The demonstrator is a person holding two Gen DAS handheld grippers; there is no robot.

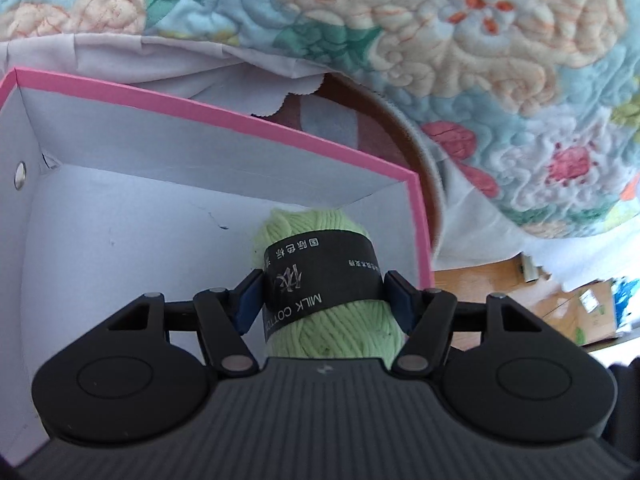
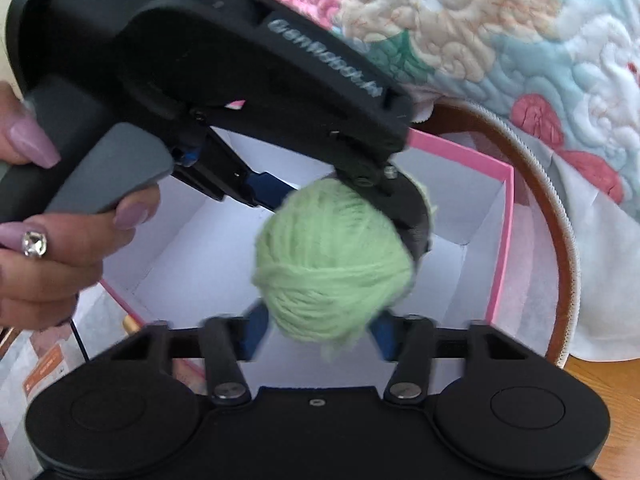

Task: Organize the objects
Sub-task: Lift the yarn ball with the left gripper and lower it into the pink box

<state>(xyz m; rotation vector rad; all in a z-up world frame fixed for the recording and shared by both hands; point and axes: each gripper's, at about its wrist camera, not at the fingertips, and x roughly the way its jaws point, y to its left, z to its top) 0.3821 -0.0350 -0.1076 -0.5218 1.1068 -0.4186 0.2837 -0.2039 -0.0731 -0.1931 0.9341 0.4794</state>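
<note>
A light green yarn ball with a black paper band is clamped between the blue pads of my left gripper. It hangs over the inside of a pink-rimmed white box. In the right wrist view the same yarn ball is held by the left gripper above the box. My right gripper is open, its blue pads on either side of the ball's lower end; whether they touch it I cannot tell.
A floral quilt lies behind and to the right of the box. A round brown tray rim curves around the box's right side. A wooden floor with a cardboard box shows at the lower right.
</note>
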